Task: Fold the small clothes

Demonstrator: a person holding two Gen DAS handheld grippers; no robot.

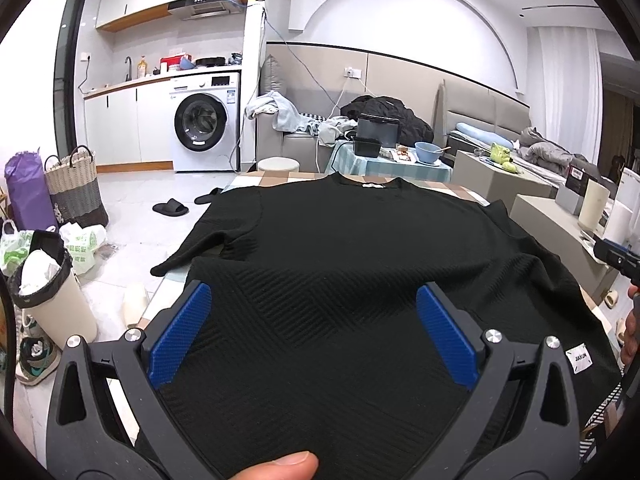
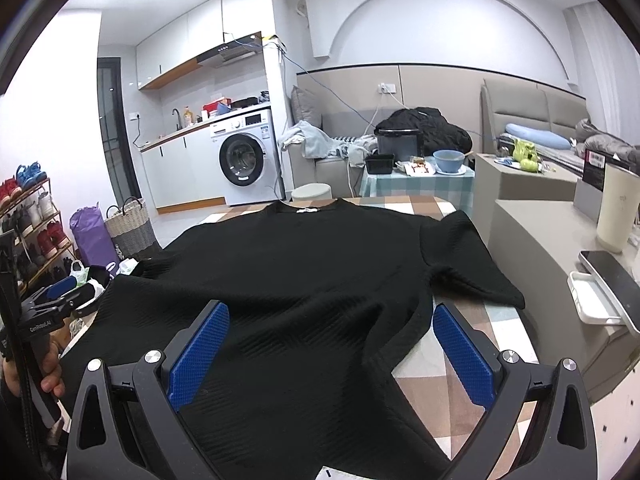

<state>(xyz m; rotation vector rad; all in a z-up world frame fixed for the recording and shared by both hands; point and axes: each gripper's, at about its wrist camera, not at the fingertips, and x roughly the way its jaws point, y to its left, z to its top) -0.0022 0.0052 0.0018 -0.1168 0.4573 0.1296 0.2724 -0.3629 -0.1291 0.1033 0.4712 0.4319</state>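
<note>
A black textured short-sleeved top (image 1: 340,248) lies spread flat on a checked table (image 1: 460,189), collar at the far end, hem toward me. My left gripper (image 1: 314,300) is open, its blue pads (image 1: 180,336) spread over the hem's left part. My right gripper (image 2: 330,320) is open above the same top (image 2: 304,264) near its right hem edge; its right pad (image 2: 464,356) hangs over bare tablecloth (image 2: 436,364). The left gripper (image 2: 60,292) also shows at the left of the right wrist view. A white label (image 1: 579,358) sits at the hem's right corner.
A grey counter (image 2: 532,240) right of the table carries a phone (image 2: 612,284), a white tray (image 2: 592,300) and a cream cup (image 2: 616,208). A bin (image 1: 52,292), bags and a basket (image 1: 74,188) stand on the floor to the left. A small table with a blue bowl (image 1: 428,152) stands behind.
</note>
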